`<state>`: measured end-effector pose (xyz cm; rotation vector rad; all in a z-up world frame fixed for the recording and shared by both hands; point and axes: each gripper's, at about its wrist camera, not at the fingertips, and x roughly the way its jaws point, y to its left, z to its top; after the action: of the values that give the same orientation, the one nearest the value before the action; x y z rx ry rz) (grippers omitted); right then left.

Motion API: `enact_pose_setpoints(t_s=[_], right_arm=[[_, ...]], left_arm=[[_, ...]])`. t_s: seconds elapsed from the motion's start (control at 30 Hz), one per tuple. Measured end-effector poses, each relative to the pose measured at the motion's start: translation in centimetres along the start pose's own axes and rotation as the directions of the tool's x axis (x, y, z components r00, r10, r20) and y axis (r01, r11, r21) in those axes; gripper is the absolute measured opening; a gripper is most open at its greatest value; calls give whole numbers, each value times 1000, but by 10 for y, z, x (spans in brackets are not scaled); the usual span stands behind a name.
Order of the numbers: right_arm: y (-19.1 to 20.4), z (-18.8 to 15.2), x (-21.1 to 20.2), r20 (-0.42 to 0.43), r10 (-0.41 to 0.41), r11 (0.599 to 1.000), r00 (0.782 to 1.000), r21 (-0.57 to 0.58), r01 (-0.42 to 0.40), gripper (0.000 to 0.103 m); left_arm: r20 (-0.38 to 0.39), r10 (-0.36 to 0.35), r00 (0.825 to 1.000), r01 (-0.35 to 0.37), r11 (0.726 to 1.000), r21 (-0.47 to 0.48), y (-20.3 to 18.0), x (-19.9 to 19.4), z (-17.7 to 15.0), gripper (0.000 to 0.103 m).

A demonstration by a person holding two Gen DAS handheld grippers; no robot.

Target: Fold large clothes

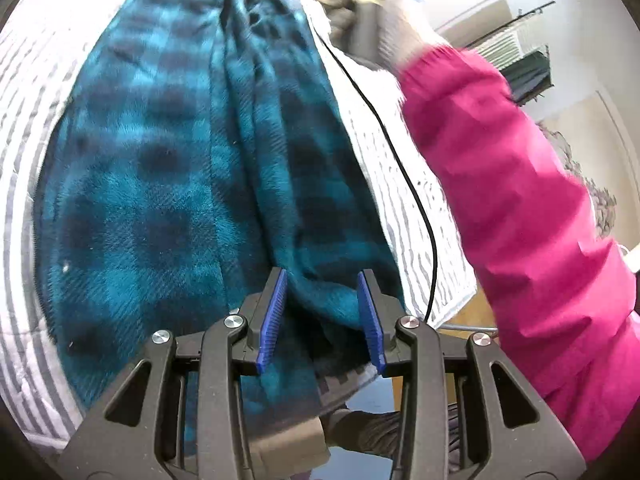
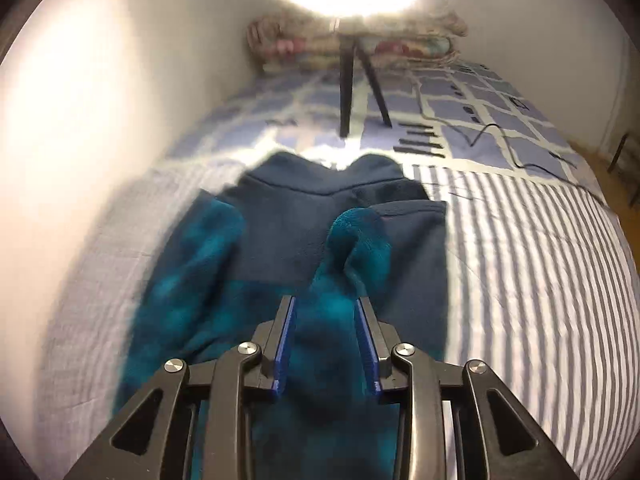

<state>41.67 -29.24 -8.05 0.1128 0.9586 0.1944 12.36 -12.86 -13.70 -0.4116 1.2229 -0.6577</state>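
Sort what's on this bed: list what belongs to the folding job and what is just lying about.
Part of the job:
- teal plaid fleece garment
- left gripper, jaws around a fold of it
- right gripper, jaws around another bunch of it
- striped bedcover it lies on

Just lying about:
- tripod legs
- black cable
- folded bedding pile at the far end

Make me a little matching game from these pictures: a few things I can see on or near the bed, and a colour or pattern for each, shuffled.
Things:
1. fleece garment
2. sleeve of the person's arm
3. bed cover under the garment
4. tripod legs on the bed

Colours or patterns:
A. black
B. grey and white stripes
C. teal and dark blue checks
D. bright pink

Pairs: 1-C, 2-D, 3-B, 4-A
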Motion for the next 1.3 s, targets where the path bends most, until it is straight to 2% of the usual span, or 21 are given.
enact_pose_setpoints(t_s=[0.07,0.1,0.23,0.37,0.4,0.47,0.57,0.7,0.77,0.8,0.87,0.9,0.93,0.97,1.0,1.07,1.1,1.13,1.17,1.23,1.3], right_arm=[[-4,-11,-43,27,37,999,999,11,-37,31],[-7,-23,-76,48,40,999,998,11,-41,31],[-13,-64,-158,71,55,998,996,1,-55,33],[-11,-131,-221,46,78,997,996,-25,-77,33],[-7,-158,-235,30,82,996,996,-40,-81,33],[3,-202,-246,8,102,994,995,-43,-101,33],[18,-257,-249,-33,147,988,989,-46,-148,33],[55,-311,-231,-64,107,977,992,-179,-117,30],[78,-333,-209,-151,132,960,980,-229,-164,25],[90,-345,-197,-193,115,946,974,-278,-167,22],[109,-367,-180,-238,20,914,971,-390,-114,23],[112,-373,-179,-232,0,906,973,-412,-98,23],[110,-371,-182,-229,13,912,973,-397,-105,23],[106,-368,-187,-237,40,922,971,-365,-127,24],[94,-359,-199,-234,116,939,965,-292,-183,26],[78,-352,-219,-175,202,948,964,-213,-237,37],[65,-347,-233,-123,222,955,967,-174,-241,51],[48,-343,-245,-62,220,965,974,-131,-226,64],[35,-343,-252,-21,199,975,980,-95,-200,67],[7,-340,-249,-10,149,989,989,-19,-150,68],[-18,-342,-234,-36,125,991,992,47,-123,68]], left_arm=[[14,-3,1000,3,1000,18,-8,-7,-3,36],[24,-5,1000,5,1000,28,-10,-14,-4,36],[83,-1,997,-2,999,36,-5,-44,-8,41],[123,26,992,-24,1000,-17,14,-65,-11,41],[132,35,991,-31,999,-32,18,-71,-16,44],[155,73,985,-65,996,-54,31,-77,-28,52],[172,139,975,-124,988,-96,52,-85,-40,53],[152,177,972,-148,971,-185,81,-80,-49,53],[137,198,971,-167,964,-207,88,-73,-54,53],[126,208,970,-178,960,-215,91,-68,-56,53],[102,214,971,-186,955,-232,93,-68,-65,53],[85,207,975,-183,955,-232,93,-65,-65,53],[78,204,976,-182,958,-223,91,-65,-65,54],[79,206,975,-186,959,-214,91,-63,-65,54],[84,214,973,-195,961,-194,89,-64,-66,59],[88,219,972,-200,962,-185,90,-63,-67,62],[83,213,974,-193,961,-200,93,-61,-67,62],[76,193,978,-172,961,-218,97,-58,-66,62],[68,169,983,-149,961,-232,101,-56,-66,62],[65,132,989,-112,961,-254,110,-50,-67,62],[58,108,992,-89,958,-272,115,-44,-69,62]])
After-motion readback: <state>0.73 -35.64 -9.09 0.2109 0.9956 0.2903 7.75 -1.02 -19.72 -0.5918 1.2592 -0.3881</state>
